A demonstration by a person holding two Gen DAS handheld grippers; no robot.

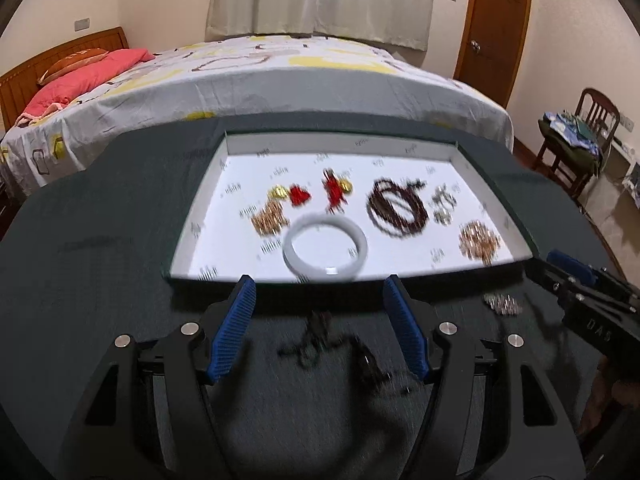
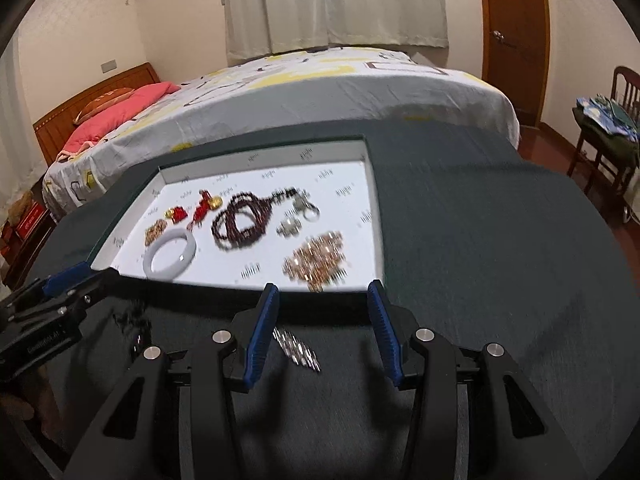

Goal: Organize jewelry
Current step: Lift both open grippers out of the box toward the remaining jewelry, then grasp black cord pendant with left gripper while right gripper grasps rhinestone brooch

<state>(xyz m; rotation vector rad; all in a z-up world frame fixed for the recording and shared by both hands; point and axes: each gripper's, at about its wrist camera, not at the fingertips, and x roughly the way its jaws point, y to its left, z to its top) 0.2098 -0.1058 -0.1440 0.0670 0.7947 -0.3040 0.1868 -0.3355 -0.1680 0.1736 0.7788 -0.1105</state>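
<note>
**A:** You are looking at a shallow white tray that is carrying most of the jewelry: the pale bangle near its front edge, the dark bead strand at two o'clock from it, and a gold-coloured heap toward three o'clock. Two pieces are lying outside it on the dark desk: a dark chain and a small silver piece.

**B:** And your tongs?

**A:** Your left tongs are standing apart, holding nothing, with the dark chain lying on the cloth below the gap. Your right tongs are also apart and empty, the silver piece sitting just inside the left pad.

**B:** So how are you taking these well?

**A:** You are likely best coming down steeply, centring each loose piece between the pads and pinching low against the cloth, since chains slip and trail. Both views are blurring, so I would be steadying first.

**B:** Room to move?

**A:** The tray's front wall is sitting at twelve o'clock, just beyond both sets of fingertips; you are needing to lift over it. Your tongs are working near each other, so watch that side. The desk toward three o'clock of the right tongs is lying bare.
</note>
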